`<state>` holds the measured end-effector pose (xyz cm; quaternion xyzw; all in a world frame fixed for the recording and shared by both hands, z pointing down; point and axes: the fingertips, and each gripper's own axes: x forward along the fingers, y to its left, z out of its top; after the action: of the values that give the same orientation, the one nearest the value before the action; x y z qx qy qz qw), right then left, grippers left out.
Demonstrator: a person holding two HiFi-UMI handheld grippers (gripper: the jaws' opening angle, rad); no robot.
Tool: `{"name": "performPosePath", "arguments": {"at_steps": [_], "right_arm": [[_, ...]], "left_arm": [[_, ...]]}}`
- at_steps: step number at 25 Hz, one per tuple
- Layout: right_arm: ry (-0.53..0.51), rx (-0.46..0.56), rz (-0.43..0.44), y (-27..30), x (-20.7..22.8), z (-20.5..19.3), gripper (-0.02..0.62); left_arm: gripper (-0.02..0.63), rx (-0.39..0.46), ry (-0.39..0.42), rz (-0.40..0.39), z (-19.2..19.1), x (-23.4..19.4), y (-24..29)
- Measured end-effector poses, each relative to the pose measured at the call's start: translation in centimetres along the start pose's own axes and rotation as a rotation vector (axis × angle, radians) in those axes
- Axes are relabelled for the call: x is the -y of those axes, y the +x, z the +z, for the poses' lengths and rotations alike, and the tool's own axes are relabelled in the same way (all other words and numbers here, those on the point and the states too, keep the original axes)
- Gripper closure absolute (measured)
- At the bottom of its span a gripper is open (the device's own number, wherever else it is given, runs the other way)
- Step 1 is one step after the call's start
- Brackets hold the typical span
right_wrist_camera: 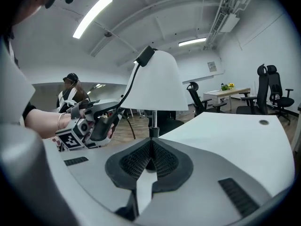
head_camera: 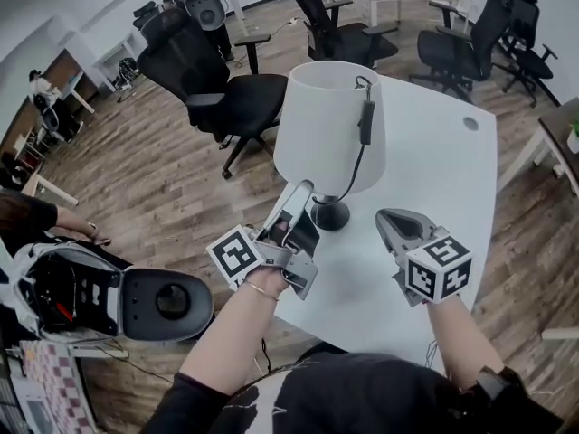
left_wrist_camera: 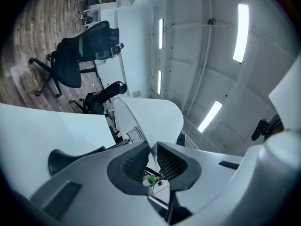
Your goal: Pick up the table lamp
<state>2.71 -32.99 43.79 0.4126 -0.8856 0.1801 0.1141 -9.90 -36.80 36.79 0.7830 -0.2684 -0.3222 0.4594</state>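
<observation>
A table lamp (head_camera: 327, 138) with a white conical shade (head_camera: 317, 107), a slim metal stem and a round black base (head_camera: 330, 216) stands upright on the white table (head_camera: 434, 179), near the edge closest to the person. A black cord (head_camera: 355, 168) with an inline switch (head_camera: 366, 122) hangs down the outside of the shade. The left gripper (head_camera: 303, 190) reaches up to the shade's lower rim on the side facing the person. In the left gripper view its ribbed black pads (left_wrist_camera: 136, 163) are clamped on the thin edge of the shade (left_wrist_camera: 155, 119), which runs up from between them, and the base (left_wrist_camera: 70, 158) lies off to the left. The right gripper (head_camera: 387, 217) hovers over bare tabletop to the right of the base, near it but apart from it. Its jaws are pressed together with nothing between them, and in the right gripper view the closed pads (right_wrist_camera: 136, 161) point toward the lamp (right_wrist_camera: 153, 84), whose stem rises just beyond them. That view also shows the left gripper (right_wrist_camera: 101, 121) at the shade's left rim. Black office chairs (head_camera: 217, 89) stand on the wooden floor (head_camera: 145, 161) beyond the table.
</observation>
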Motion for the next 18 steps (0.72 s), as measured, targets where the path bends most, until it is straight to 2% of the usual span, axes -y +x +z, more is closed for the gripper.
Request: {"name": "performPosePath", "arguments": {"at_steps": [10, 13, 18], "right_arm": [[0.005, -0.035, 0.087, 6.4, -0.7, -2.3, 0.58], [-0.008, -0.053, 0.089, 7.8, -0.4, -2.8, 0.58], [0.046, -0.088, 0.092, 9.9, 0.4, -3.8, 0.58]], "left_arm": [[0.54, -0.003, 0.021, 0.002, 0.1, -0.7, -0.1], [0.54, -0.005, 0.016, -0.001, 0.0, -0.9, 0.1], [0.54, -0.002, 0.023, 0.0, 0.4, -1.0, 0.4]]}}
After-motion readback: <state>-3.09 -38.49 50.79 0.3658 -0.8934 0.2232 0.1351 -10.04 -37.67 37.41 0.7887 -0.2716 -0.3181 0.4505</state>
